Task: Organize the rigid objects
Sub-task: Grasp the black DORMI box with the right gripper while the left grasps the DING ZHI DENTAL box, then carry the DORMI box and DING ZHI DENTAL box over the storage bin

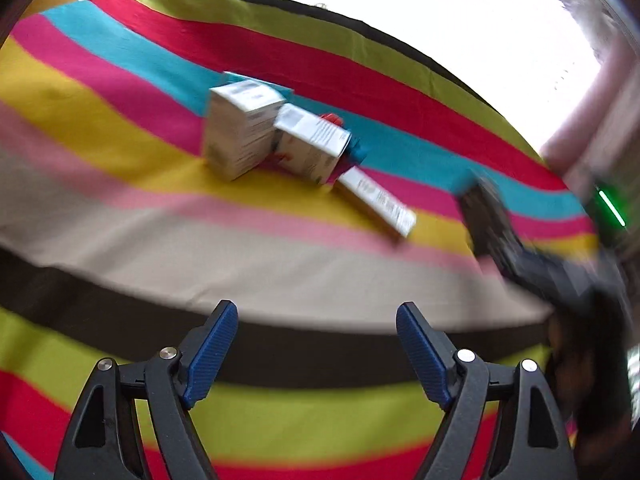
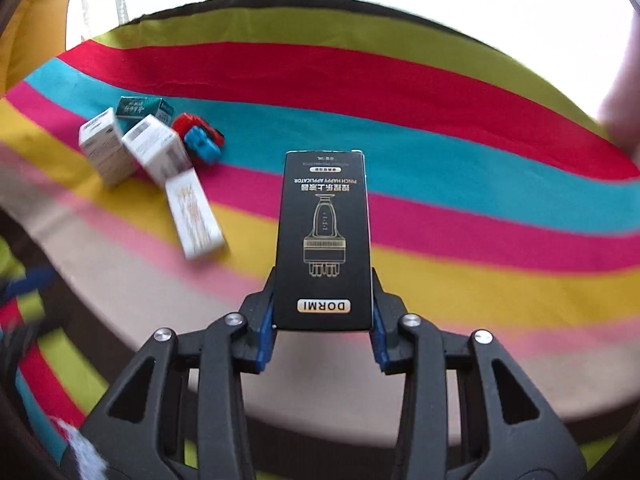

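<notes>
Two grippers work over a striped cloth (image 2: 440,92). Nearest the right wrist camera, the right gripper (image 2: 323,332) pinches a tall black box (image 2: 325,240) by its lower end, blue pads pressed to both long sides; the box stands up between the fingers, printed face toward the lens, gold lettering upside down. The left gripper (image 1: 316,344) has its jaws spread wide with nothing between them, hovering above the dark and beige stripes. Farther out, a flat white box (image 2: 196,216) lies on the yellow and pink stripes. Beyond it two white cartons (image 1: 240,132) stand side by side, touching, with a small red and blue toy (image 2: 202,140) and a dark green box (image 2: 144,109) just behind them.
</notes>
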`<control>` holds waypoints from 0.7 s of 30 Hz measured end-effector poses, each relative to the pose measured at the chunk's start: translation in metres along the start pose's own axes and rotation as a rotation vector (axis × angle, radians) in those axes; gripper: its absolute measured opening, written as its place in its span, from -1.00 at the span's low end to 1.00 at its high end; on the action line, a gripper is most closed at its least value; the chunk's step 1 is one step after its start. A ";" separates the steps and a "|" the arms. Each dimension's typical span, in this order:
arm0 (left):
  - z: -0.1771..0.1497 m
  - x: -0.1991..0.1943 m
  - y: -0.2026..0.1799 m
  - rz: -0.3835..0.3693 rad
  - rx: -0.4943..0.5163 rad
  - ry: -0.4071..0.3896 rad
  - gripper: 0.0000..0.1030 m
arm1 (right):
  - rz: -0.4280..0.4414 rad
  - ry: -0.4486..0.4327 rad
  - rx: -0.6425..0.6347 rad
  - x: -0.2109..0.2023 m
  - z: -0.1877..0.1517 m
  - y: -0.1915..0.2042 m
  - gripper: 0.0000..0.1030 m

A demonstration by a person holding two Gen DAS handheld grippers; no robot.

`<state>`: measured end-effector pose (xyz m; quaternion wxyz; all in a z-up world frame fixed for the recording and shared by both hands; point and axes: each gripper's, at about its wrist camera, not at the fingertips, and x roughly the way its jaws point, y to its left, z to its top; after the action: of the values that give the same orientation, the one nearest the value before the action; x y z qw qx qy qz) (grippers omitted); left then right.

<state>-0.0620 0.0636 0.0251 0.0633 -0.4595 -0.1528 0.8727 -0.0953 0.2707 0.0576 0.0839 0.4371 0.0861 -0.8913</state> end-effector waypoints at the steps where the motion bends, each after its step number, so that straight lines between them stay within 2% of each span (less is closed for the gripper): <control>1: 0.008 0.011 -0.007 0.008 -0.032 0.000 0.60 | 0.000 -0.008 0.016 -0.014 -0.012 -0.005 -0.17; 4: 0.036 0.046 -0.032 0.041 -0.134 0.000 0.60 | 0.024 -0.039 0.068 -0.043 -0.040 -0.023 -0.17; 7: 0.055 0.069 -0.056 0.095 -0.190 0.000 0.60 | 0.029 -0.058 0.101 -0.067 -0.061 -0.029 -0.17; 8: 0.061 0.080 -0.068 0.168 -0.189 0.001 0.60 | 0.034 -0.062 0.110 -0.069 -0.062 -0.031 -0.16; 12: 0.065 0.104 -0.087 0.327 -0.151 0.046 0.60 | 0.074 -0.083 0.182 -0.091 -0.079 -0.037 -0.16; 13: 0.064 0.108 -0.092 0.348 -0.115 0.068 0.45 | 0.072 -0.095 0.188 -0.098 -0.082 -0.037 -0.16; 14: 0.062 0.107 -0.098 0.357 -0.056 0.075 0.18 | 0.072 -0.102 0.193 -0.099 -0.083 -0.034 -0.16; 15: 0.058 0.104 -0.101 0.347 -0.009 0.072 -0.37 | 0.080 -0.109 0.200 -0.103 -0.085 -0.032 -0.16; 17: 0.044 0.091 -0.099 0.223 0.069 0.122 -0.39 | 0.084 -0.125 0.211 -0.117 -0.093 -0.031 -0.16; 21: 0.004 0.051 -0.079 0.085 0.180 0.134 -0.39 | 0.097 -0.127 0.208 -0.131 -0.111 -0.016 -0.16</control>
<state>-0.0968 0.1501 0.0129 0.0772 -0.5151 -0.0499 0.8522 0.0654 0.3209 0.0958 0.0864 0.3899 -0.0334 -0.9162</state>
